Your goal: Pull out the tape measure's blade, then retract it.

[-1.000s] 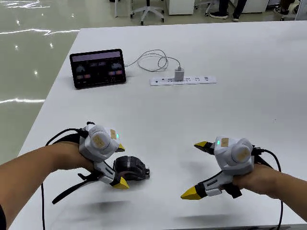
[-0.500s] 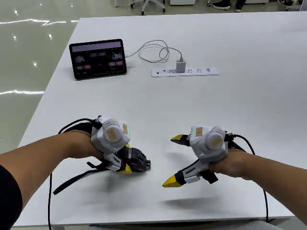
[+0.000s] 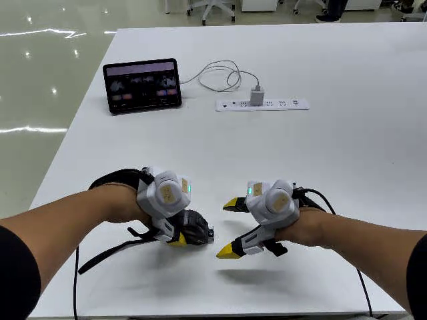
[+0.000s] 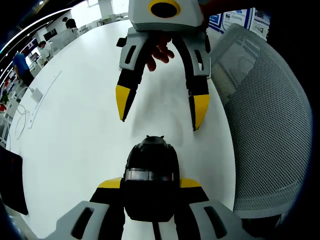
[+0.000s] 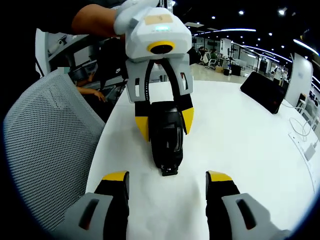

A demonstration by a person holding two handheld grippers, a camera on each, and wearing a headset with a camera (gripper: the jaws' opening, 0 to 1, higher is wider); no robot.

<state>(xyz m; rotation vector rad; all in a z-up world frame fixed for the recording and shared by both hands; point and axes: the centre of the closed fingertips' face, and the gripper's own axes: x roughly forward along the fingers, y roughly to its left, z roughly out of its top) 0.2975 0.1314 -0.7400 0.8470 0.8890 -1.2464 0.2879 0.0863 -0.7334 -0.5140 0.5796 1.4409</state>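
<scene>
Near the front edge of a broad white counter (image 3: 347, 133), a person holds 2 tools nose to nose around a black, rounded tape measure (image 3: 195, 228). The left tongs (image 4: 150, 184), white-bodied with yellow tips, are pinching the case from both sides and hold it low at the counter's surface; whether it touches the top cannot be told. In the left gripper view the case sits squarely between the 2 yellow tips, its nose pointing away toward the opposite tool. The right tongs (image 3: 228, 227) are spread wide and grip nothing, their 2 yellow tips close to the tape measure's nose but apart from it. In the right gripper view the small hook (image 5: 169, 171) at the blade's end sits at the mouth of the case, just ahead of the gap between the spread tips.

Farther back on the counter, a black tablet with a lit screen (image 3: 142, 85) stands propped at a tilt near the left edge. To its right a long white power strip (image 3: 262, 104) lies flat with a white charger block (image 3: 257, 95) plugged into it, and a looped white cable (image 3: 217, 75) runs from the charger toward the tablet. A grey mesh chair back (image 4: 265, 125) stands just beside the counter's near edge.
</scene>
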